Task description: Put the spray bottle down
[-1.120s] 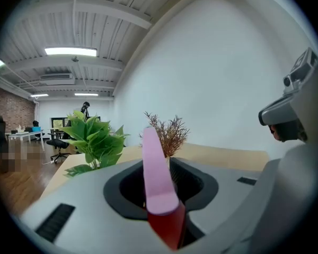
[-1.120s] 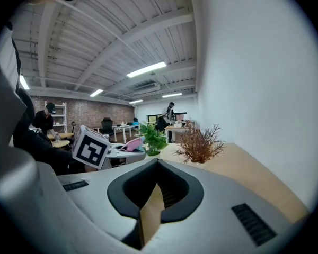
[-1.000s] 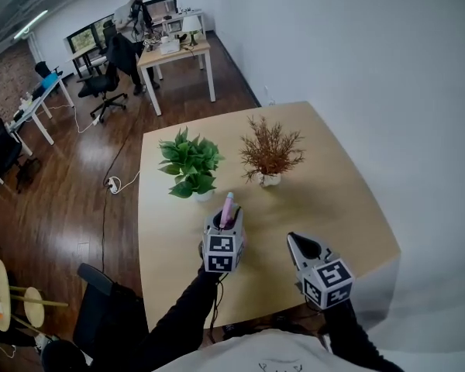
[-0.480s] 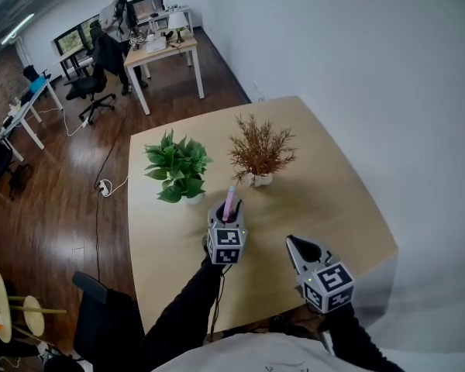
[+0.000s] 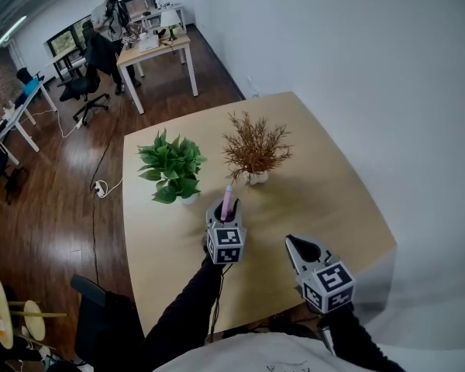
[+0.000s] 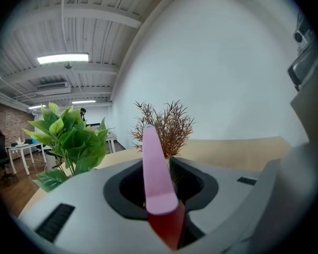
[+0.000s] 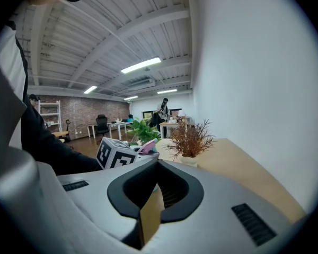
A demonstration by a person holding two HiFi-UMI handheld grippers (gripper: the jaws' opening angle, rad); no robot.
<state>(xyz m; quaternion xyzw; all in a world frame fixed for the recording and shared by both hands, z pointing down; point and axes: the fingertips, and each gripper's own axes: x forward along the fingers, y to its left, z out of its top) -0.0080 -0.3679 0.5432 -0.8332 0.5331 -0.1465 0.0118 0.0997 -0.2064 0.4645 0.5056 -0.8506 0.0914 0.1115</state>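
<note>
The left gripper (image 5: 225, 222) clamps the pink spray bottle (image 5: 227, 201) between its jaws, just right of the green plant (image 5: 169, 167) and near the dry plant (image 5: 253, 147). Bare table (image 5: 325, 200) spreads farther right of the green plant (the right gripper (image 5: 301, 248) hovers there, jaws together and empty). The bottle's long axis runs along the jaws, pointing away from the person.

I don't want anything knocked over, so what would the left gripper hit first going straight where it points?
Most likely the dried brown plant: the left gripper, holding the spray bottle, points about at it, with the green plant off to the left. Depth is unclear.
</note>
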